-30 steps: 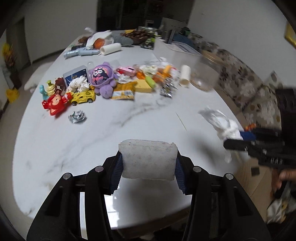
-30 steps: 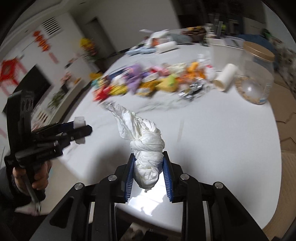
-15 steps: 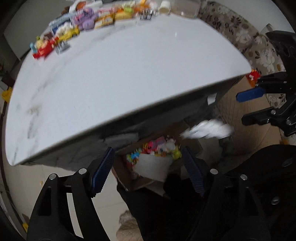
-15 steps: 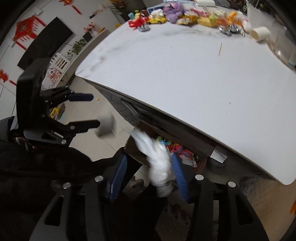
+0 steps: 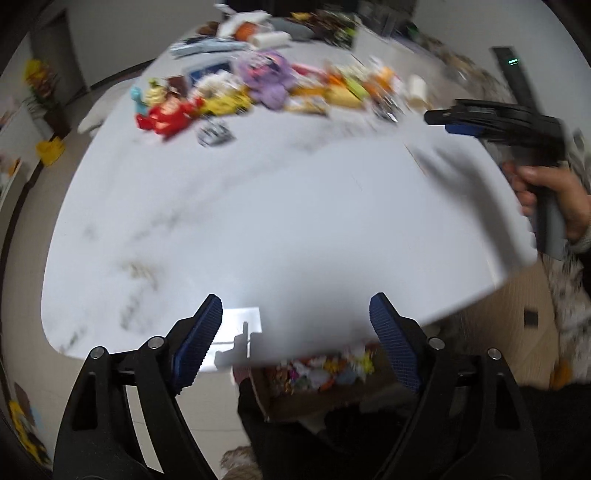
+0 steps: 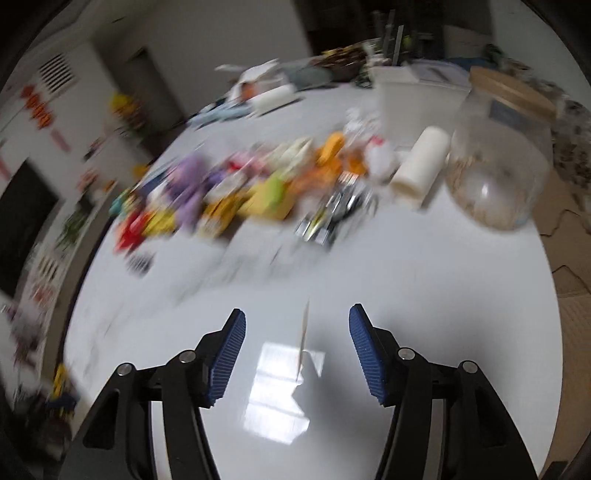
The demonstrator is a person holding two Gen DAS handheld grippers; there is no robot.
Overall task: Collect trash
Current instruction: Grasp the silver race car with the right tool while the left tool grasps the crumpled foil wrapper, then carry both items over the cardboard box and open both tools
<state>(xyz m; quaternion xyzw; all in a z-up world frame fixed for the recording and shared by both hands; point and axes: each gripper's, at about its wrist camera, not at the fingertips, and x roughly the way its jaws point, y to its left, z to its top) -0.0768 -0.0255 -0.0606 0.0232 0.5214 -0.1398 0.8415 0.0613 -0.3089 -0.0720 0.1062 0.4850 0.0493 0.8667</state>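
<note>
My left gripper (image 5: 295, 321) is open and empty over the near edge of the white marble table (image 5: 258, 206). My right gripper (image 6: 295, 332) is open and empty above the table (image 6: 406, 295); it also shows in the left wrist view (image 5: 458, 122), held by a hand at the right. A row of toys and trash (image 5: 258, 88) lies across the far part of the table, blurred. It holds a crumpled foil ball (image 5: 214, 133), foil wrappers (image 6: 332, 214) and a thin stick (image 6: 304, 328). A cardboard box (image 5: 321, 373) of colourful trash sits on the floor under the table edge.
A glass jar with a wooden lid (image 6: 498, 162) and a white paper roll (image 6: 421, 166) stand at the right. A white bin (image 6: 410, 96) is behind them. More clutter sits at the table's far end (image 5: 258, 29). A sofa (image 6: 576, 122) is at the far right.
Both grippers let go of their loads, a white sponge-like block and a knotted tissue wad, over the floor box, then rose back over the table, open.
</note>
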